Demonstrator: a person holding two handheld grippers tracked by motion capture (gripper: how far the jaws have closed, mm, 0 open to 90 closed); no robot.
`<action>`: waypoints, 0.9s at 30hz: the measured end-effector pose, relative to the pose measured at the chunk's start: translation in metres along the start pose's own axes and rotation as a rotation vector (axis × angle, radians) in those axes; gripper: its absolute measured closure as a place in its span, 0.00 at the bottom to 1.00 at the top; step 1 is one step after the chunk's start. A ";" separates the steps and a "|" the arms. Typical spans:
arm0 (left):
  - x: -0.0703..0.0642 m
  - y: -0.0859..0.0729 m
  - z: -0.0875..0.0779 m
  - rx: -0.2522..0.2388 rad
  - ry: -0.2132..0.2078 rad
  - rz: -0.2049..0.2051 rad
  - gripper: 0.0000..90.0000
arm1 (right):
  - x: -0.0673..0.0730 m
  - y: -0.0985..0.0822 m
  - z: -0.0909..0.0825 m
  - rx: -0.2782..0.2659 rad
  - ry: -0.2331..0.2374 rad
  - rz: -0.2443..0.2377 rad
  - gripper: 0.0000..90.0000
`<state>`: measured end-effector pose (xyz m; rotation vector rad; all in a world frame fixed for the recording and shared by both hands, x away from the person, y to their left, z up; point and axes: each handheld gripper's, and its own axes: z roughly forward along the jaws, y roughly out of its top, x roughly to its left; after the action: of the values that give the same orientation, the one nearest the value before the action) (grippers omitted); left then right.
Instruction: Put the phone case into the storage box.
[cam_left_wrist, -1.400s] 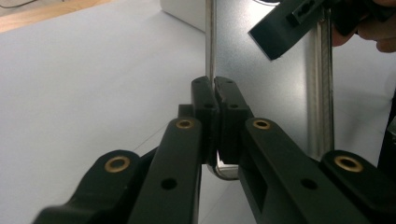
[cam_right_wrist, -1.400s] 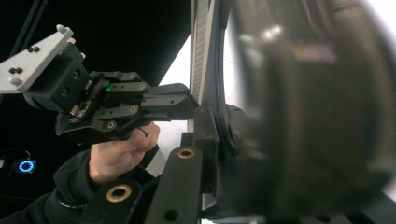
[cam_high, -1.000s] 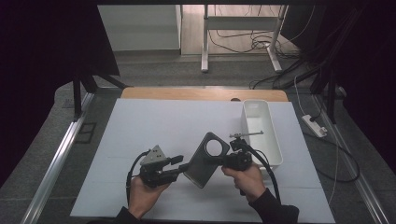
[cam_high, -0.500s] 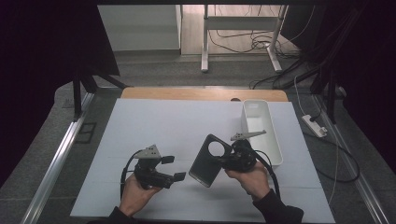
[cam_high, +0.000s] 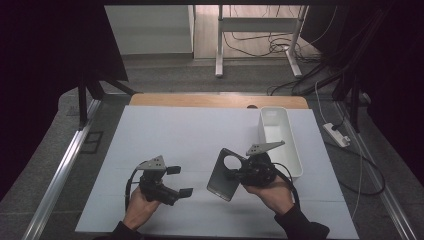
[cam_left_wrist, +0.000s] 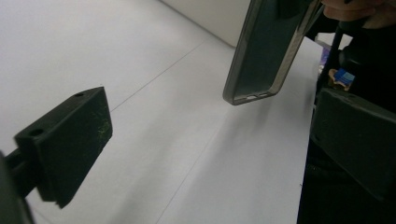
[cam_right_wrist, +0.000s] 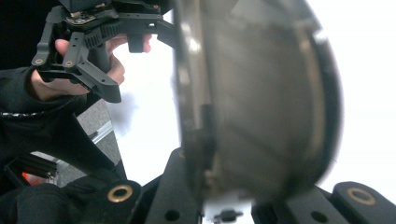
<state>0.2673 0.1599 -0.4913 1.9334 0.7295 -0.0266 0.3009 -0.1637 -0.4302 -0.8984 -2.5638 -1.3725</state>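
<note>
Grey phone case (cam_high: 226, 174), blurred, seemingly clamped by right claw (cam_high: 239, 174).

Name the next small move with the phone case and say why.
Probably carry the phone case toward the white tray: the right gripper alone clamps it above the table, while the left gripper, jaws just opened, stands apart with nothing between them.
</note>
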 end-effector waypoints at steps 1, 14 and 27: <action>0.000 0.000 0.001 0.001 -0.001 0.006 0.00 | 0.001 0.000 0.000 0.002 -0.001 -0.005 0.94; -0.006 0.002 0.013 0.012 -0.051 0.106 0.00 | 0.001 0.002 -0.001 0.005 0.012 -0.039 0.94; -0.012 0.007 0.022 0.042 -0.079 0.116 0.00 | 0.006 0.004 0.003 0.021 0.059 -0.080 0.94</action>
<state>0.2673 0.1336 -0.4926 2.0004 0.5673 -0.0474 0.2986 -0.1569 -0.4270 -0.7487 -2.5912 -1.3674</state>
